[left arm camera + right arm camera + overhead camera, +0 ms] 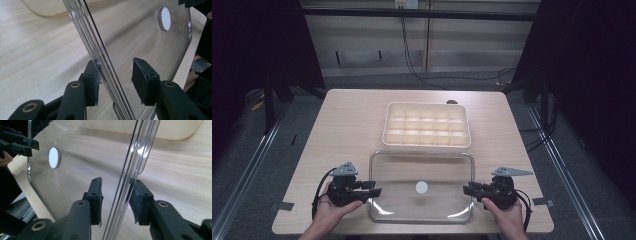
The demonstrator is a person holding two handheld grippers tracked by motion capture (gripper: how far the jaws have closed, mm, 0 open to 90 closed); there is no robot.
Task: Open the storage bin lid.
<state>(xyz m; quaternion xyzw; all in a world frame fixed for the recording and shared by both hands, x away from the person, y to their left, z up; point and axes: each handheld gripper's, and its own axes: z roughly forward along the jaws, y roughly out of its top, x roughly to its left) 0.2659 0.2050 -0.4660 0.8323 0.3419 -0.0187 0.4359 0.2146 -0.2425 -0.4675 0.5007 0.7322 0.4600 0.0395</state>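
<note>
A clear plastic lid (397,205) with a white round disc (421,187) at its middle lies flat on the wooden table, near the front edge. My left gripper (376,190) stands open at the lid's left edge. In the left gripper view that rim (98,53) runs between the two jaws of the left gripper (116,80), close to the left pad. My right gripper (467,189) stands open at the lid's right edge. In the right gripper view the rim (132,167) passes between the jaws of the right gripper (116,197), near the right pad.
A cream tray (385,125) with several empty compartments sits just beyond the lid, mid-table; its corner shows in both gripper views (47,7) (170,130). Bare wood (342,130) lies left and right of the tray. Black cables trail on the floor behind the table.
</note>
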